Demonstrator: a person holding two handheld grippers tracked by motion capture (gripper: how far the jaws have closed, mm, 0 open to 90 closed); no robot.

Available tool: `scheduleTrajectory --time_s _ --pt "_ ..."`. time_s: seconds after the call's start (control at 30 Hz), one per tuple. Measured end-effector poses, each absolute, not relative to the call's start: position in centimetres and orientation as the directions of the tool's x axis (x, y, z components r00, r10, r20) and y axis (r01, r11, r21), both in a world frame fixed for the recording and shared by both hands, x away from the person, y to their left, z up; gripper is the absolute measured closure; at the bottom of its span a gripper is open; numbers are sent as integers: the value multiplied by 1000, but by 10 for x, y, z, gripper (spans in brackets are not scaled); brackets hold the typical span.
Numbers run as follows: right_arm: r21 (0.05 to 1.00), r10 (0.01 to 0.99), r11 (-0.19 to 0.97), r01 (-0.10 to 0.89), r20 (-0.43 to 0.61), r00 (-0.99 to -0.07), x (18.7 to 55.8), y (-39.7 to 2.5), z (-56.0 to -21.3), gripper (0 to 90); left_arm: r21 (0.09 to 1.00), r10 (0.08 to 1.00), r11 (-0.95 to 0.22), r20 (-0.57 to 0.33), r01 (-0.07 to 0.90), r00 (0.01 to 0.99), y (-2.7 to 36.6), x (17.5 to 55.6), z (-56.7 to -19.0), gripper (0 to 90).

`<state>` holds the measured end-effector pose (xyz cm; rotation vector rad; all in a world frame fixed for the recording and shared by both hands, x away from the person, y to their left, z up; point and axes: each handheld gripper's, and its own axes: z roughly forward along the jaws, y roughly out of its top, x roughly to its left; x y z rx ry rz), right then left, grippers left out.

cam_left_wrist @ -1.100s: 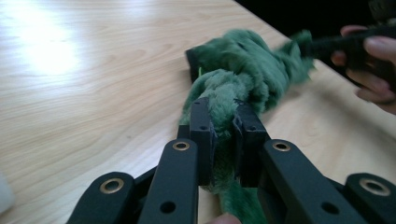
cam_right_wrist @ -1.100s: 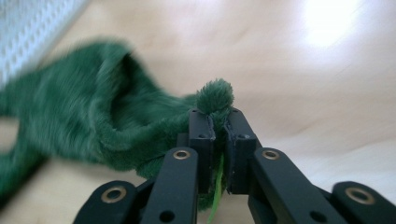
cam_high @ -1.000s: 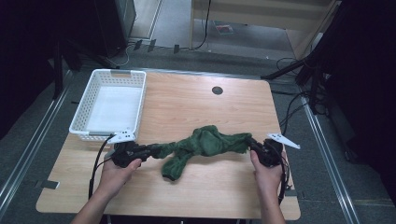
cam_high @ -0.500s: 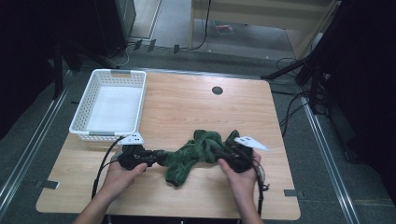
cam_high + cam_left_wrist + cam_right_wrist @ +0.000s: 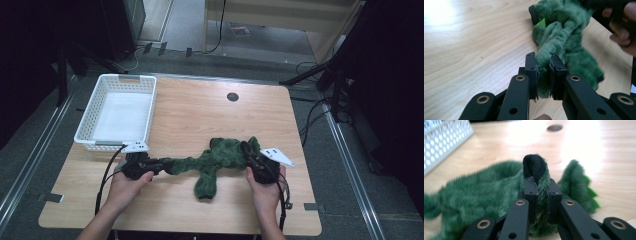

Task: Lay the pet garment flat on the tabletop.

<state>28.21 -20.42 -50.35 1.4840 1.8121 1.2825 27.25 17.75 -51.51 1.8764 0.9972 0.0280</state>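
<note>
The table (image 5: 200, 107) is seen w/ the green cloth (image 5: 216, 159) bunched near its front edge, basket (image 5: 117, 112) well apart at rear left. The cloth is clamped at one end by the left gripper (image 5: 543, 72) and at its black-trimmed edge by the right gripper (image 5: 539, 188). Vs. 1 s ago, the right gripper has been brought inward, so the cloth is slack and folding is judged underway.

Dim surroundings, glare on tabletop (image 5: 584, 142), blurred near jaws

The left hand-held gripper (image 5: 543, 75) pinches a fold of the green plush garment (image 5: 564, 37) above the wooden table (image 5: 474, 50).
</note>
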Motion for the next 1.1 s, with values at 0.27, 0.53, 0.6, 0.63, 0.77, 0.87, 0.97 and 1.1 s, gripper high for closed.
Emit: scheduleTrajectory --time_s 0.27,0.53,0.6,0.63,0.77,0.87,0.97,1.1 --pt "841 942 -79 536 239 -236 293 -241 -510 820 671 403 -435 -451 600 796 139 263 -527 797" --pt "845 958 -160 511 258 -125 292 -265 -513 516 693 398 -406 -452 595 798 136 265 -525 607" --pt "877 970 -160 453 225 -93 285 -260 -502 483 712 421 -366 -448 600 789 141 268 -522 602" --pt "893 973 -142 427 205 -104 283 -255 -496 473 721 431 -354 -440 596 788 142 268 -521 603" --pt "886 967 14 464 105 -230 289 -220 -489 411 733 469 -313 -433 603 770 142 270 -520 600" --pt "817 954 51 574 129 -270 303 -202 -509 368 736 486 -307 -424 603 764 142 269 -520 596" --pt "780 931 131 612 115 -345 308 -188 -526 697 735 510 -288 -424 613 748 144 270 -519 591" --pt "787 882 142 600 174 -438 303 -179 -529 822 735 566 -247 -419 631 710 148 273 -521 554"
